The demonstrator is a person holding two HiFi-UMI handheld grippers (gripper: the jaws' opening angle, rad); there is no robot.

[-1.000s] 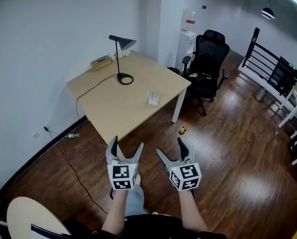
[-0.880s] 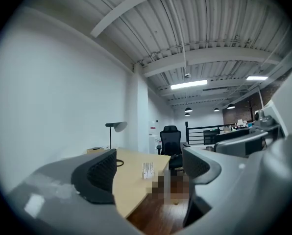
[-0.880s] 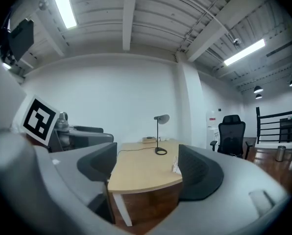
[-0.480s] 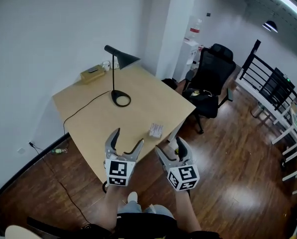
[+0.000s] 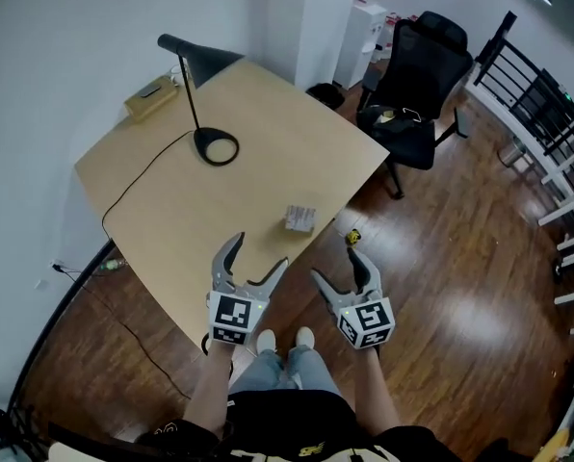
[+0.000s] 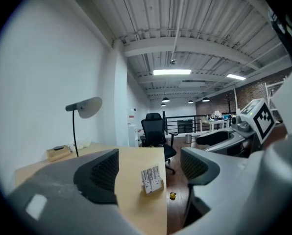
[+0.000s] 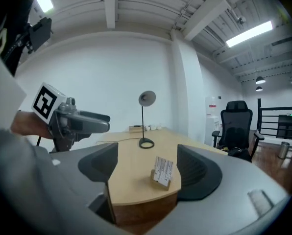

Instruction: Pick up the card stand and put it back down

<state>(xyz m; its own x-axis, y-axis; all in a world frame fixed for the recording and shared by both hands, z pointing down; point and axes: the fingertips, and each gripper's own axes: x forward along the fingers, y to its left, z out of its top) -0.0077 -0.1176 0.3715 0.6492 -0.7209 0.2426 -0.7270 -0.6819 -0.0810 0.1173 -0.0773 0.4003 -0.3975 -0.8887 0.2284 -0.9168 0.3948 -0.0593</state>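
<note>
Unlike gripper views, head view shows card stand [image 5: 300, 218] and shoes [image 5: 266, 340].

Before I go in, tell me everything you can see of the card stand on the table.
The card stand is a small, low block, wood-coloured as it looks, holding a row of white cards printed with dark lines too small to read. The cards stand nearly upright, leaning slightly. It sits on the light wooden table, close to the edge nearest the person. Only the table touches it.
</note>
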